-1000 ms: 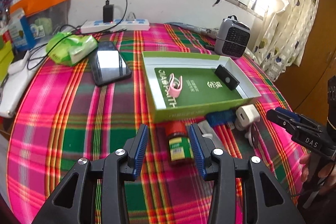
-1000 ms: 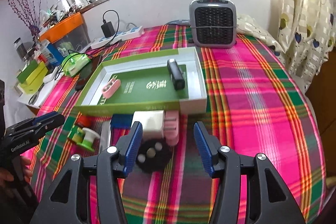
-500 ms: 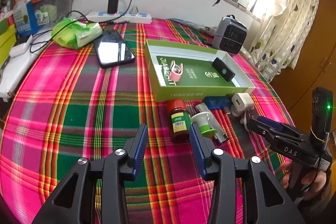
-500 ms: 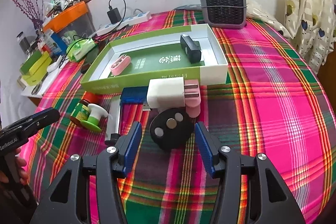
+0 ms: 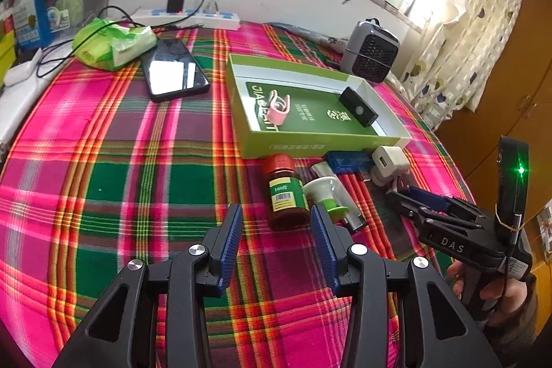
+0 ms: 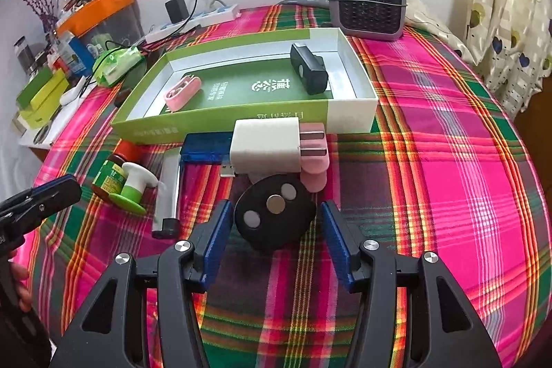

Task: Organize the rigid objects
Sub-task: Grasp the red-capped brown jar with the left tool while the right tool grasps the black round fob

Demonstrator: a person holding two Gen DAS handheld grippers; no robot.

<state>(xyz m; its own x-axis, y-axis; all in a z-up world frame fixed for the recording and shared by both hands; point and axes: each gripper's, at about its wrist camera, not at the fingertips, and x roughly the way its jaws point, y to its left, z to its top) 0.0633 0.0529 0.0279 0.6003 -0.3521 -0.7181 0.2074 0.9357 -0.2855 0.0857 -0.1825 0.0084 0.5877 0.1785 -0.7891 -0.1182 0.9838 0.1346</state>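
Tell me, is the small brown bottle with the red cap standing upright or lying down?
Lying down: the brown bottle rests on its side on the tablecloth, red cap toward the green box.

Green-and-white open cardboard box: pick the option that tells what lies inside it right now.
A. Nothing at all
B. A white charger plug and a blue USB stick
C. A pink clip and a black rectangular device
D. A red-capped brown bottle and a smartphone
C. In the right wrist view the green-and-white open cardboard box holds a pink clip near one end and a black rectangular device near the other; the other small items lie outside it on the plaid cloth.
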